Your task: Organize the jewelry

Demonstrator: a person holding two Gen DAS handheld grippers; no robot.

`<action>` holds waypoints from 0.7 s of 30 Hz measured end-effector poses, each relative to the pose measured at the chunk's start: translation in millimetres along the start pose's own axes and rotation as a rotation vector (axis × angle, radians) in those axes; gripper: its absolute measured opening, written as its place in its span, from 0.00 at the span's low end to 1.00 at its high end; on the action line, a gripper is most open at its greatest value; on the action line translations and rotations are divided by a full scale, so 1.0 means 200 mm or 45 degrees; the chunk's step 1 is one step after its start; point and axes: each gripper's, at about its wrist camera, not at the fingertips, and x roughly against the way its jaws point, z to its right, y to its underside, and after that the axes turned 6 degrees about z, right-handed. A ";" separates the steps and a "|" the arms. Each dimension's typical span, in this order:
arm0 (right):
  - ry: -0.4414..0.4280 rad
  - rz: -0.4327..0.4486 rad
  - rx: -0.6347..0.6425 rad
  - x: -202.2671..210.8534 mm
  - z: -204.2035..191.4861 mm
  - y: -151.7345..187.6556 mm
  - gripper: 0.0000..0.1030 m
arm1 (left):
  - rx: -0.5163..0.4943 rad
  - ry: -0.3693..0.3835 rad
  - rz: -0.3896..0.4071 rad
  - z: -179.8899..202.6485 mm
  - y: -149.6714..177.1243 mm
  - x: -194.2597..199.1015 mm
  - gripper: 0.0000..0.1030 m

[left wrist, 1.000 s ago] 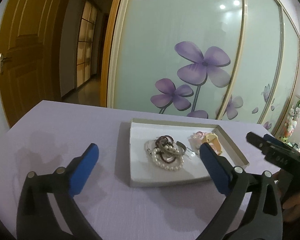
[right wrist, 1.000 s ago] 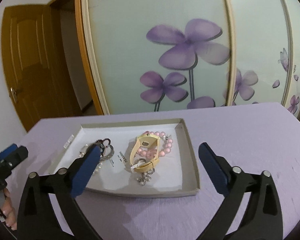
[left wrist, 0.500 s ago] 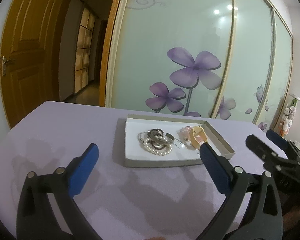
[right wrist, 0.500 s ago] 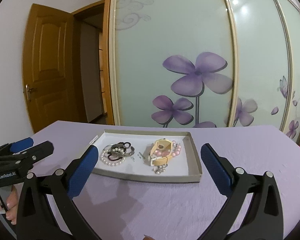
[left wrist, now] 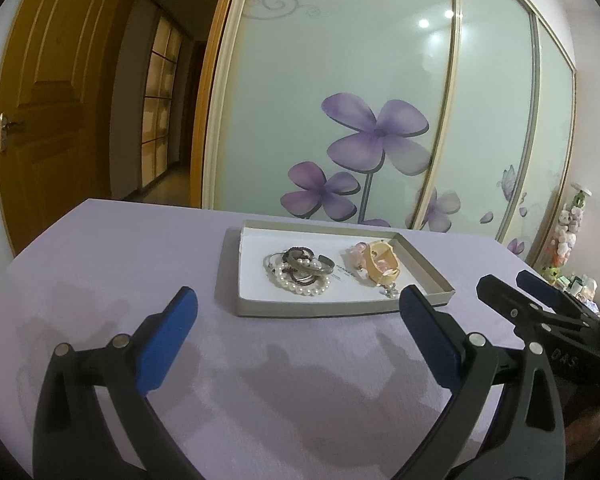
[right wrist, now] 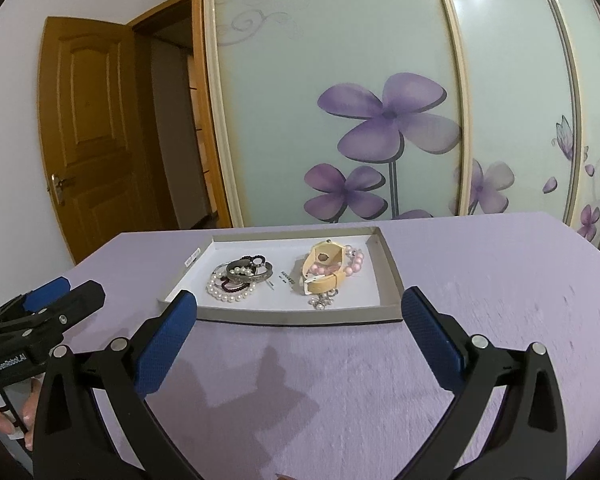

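A shallow white tray (left wrist: 256, 300) (right wrist: 384, 304) lies on the lilac table. In it lie a white pearl bracelet (left wrist: 300, 285) (right wrist: 225, 296) tangled with dark and silver bangles (left wrist: 302, 258) (right wrist: 247, 273), a yellow watch strap (left wrist: 382, 268) (right wrist: 325, 268) over pink beads (right wrist: 356, 262), and a small sparkly piece (right wrist: 323, 302). My left gripper (left wrist: 298, 300) is open and empty, just short of the tray. My right gripper (right wrist: 299, 304) is open and empty at the tray's near rim. Each gripper shows in the other's view, the right one (left wrist: 512, 294) at right and the left one (right wrist: 68, 292) at left.
Sliding wardrobe doors (left wrist: 380, 100) with purple flowers stand behind the table. A wooden door (left wrist: 48, 100) and a hallway are at far left. Small toys (left wrist: 568, 232) stand at far right. Bare lilac tabletop (left wrist: 112, 264) lies left of the tray.
Both grippers have pulled back from the tray and tilted up, so the tray looks smaller and farther. Both stay open. The jewelry has not moved.
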 end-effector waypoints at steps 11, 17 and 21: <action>-0.009 0.032 0.020 0.01 -0.03 -0.01 0.99 | -0.012 0.018 0.022 0.03 -0.01 0.02 0.98; -0.010 0.037 0.018 0.02 -0.03 -0.01 0.99 | -0.025 0.012 0.033 0.05 -0.01 0.04 0.98; -0.007 0.042 0.016 0.03 -0.03 -0.02 0.99 | -0.027 0.006 0.030 0.05 -0.02 0.05 0.98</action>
